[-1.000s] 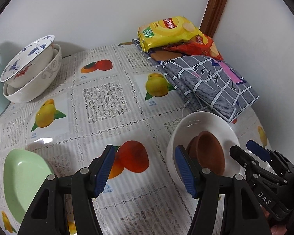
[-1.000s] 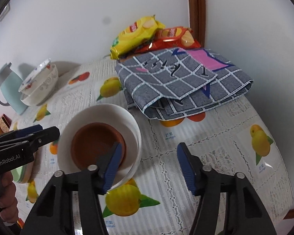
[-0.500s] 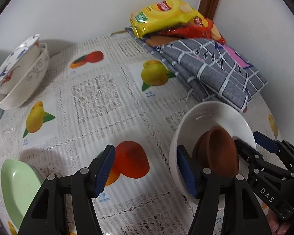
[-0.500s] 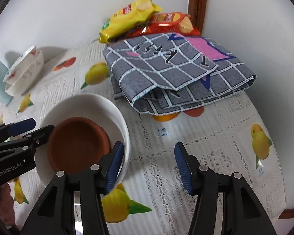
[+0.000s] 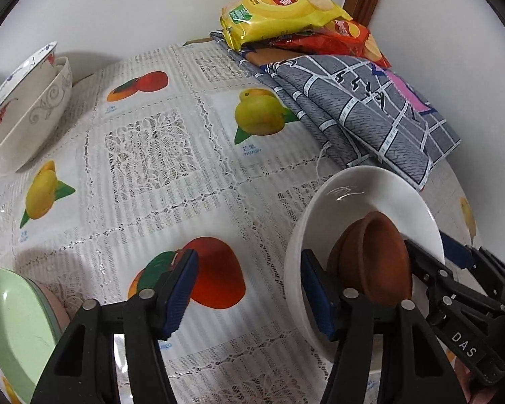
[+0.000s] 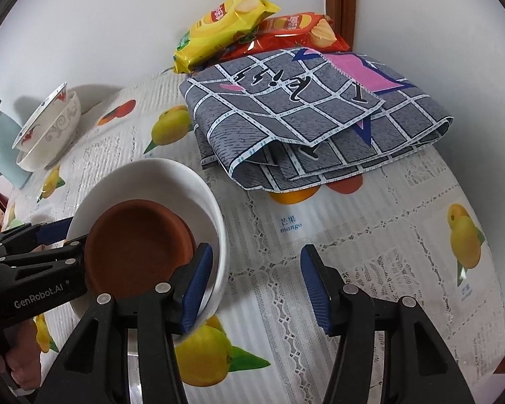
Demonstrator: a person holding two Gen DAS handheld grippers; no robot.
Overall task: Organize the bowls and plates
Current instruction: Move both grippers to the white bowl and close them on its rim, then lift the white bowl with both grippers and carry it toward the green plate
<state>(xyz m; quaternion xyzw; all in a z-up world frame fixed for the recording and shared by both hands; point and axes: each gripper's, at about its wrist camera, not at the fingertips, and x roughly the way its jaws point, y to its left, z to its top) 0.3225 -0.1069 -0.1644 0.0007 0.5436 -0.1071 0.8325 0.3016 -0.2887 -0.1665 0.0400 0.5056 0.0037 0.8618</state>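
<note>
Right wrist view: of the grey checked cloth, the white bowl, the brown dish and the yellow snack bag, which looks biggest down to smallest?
1. Grey checked cloth
2. White bowl
3. Brown dish
4. Yellow snack bag

The bag lies farthest from the camera, so it may really match the dish; unsure.

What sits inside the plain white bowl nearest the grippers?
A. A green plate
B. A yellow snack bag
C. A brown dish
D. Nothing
C: a brown dish rests inside the white bowl, while the green plate lies apart on the tablecloth and the yellow snack bag is at the far wall.
</note>
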